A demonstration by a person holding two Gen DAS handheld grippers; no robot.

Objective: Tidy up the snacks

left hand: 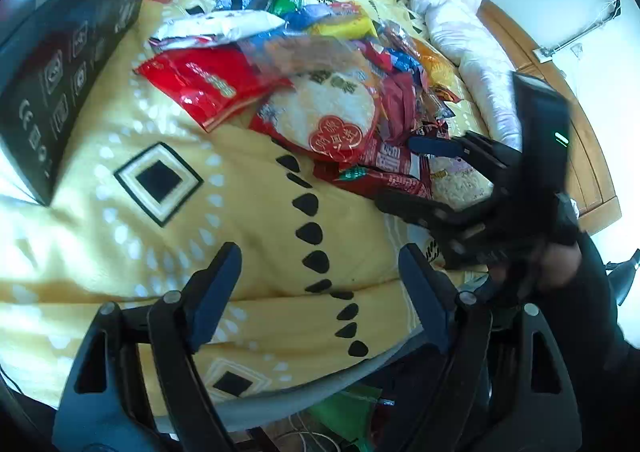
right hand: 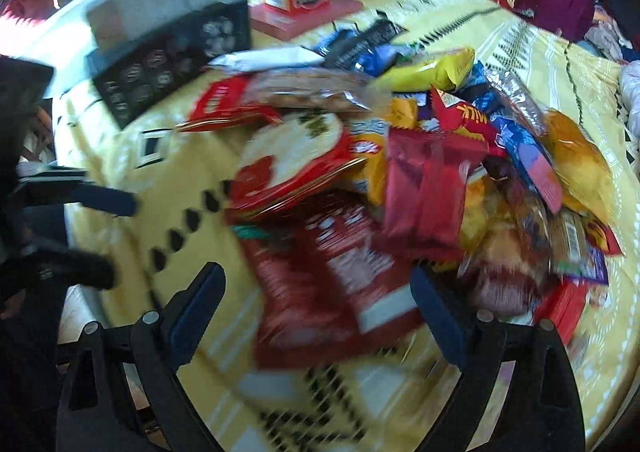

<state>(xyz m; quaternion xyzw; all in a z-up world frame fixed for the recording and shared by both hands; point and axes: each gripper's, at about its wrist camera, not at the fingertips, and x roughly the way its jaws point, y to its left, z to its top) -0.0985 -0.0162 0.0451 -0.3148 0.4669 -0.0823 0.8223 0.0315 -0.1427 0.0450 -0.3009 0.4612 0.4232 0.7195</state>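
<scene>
Snacks (left hand: 320, 91) lie heaped on the yellow bedspread (left hand: 120, 232), unsorted. Both my grippers are released and empty: the left gripper (left hand: 320, 284) over bare cloth, the right gripper (right hand: 320, 300) above a dark red packet (right hand: 328, 272). I judge picking is next: lower and close on it.

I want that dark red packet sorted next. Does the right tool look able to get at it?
Probably yes. The right tool stands open above the dark red packet, which lies at the near edge of the snack pile with nothing on top; only blur makes this unsure.
</scene>
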